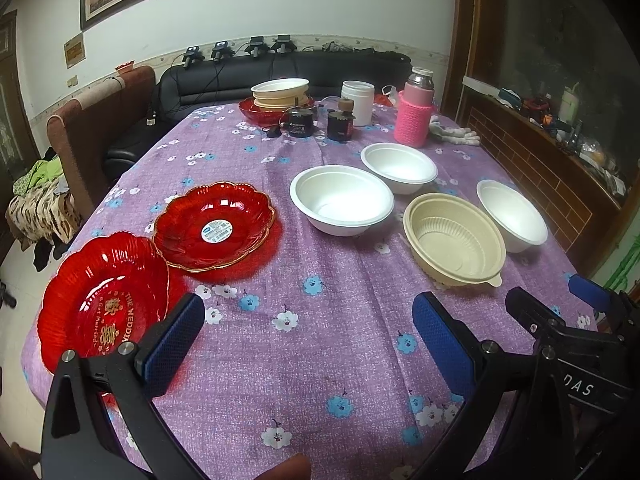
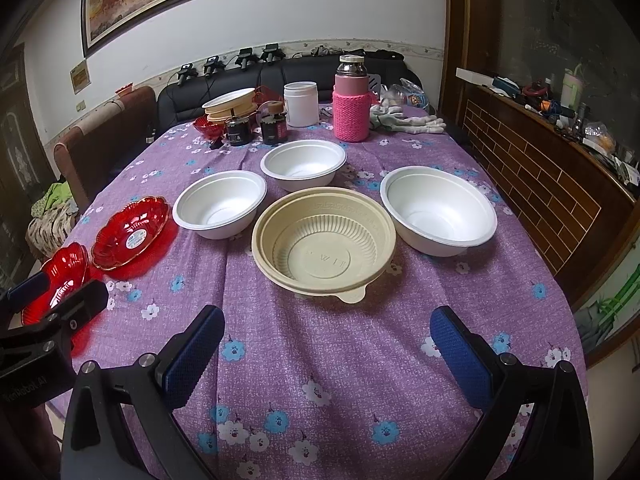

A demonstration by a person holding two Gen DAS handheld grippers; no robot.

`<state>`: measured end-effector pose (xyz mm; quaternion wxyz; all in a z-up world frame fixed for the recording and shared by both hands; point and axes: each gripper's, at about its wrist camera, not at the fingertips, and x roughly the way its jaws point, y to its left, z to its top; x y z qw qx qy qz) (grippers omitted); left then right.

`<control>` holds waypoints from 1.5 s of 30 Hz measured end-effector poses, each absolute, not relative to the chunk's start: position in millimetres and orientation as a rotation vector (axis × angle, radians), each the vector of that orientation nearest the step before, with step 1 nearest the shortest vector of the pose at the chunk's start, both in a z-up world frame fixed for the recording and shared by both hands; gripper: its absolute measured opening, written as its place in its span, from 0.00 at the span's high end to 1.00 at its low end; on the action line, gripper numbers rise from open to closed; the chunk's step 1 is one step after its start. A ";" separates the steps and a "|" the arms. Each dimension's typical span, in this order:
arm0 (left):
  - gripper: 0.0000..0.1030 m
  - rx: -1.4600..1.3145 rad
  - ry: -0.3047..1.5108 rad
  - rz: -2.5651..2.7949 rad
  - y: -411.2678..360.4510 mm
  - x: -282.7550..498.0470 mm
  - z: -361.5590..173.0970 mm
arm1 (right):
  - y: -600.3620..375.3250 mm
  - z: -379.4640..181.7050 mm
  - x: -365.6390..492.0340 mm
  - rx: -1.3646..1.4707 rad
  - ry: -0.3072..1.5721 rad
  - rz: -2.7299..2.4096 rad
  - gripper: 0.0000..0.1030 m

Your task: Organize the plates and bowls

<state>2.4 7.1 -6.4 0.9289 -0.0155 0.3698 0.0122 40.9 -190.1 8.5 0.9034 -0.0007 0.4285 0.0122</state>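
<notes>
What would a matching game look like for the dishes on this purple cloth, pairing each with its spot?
Things:
1. beige bowl
2. sticker plate
3. pink bottle
4. dish stack

Places:
A. far end, beside the white jar
B. far left corner
C. middle, between white bowls
D. left side, near the lettered red plate

Pairs: 1-C, 2-D, 3-A, 4-B
</notes>
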 end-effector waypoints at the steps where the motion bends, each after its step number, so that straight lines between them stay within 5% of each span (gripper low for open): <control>1: 0.00 -0.033 0.758 0.025 7.3 2.3 -6.4 | -189.5 8.7 41.2 -0.002 0.884 0.025 0.00; 45: 0.00 -0.030 0.761 0.026 7.1 0.2 -6.2 | -186.6 14.4 42.5 -0.003 0.879 0.021 0.00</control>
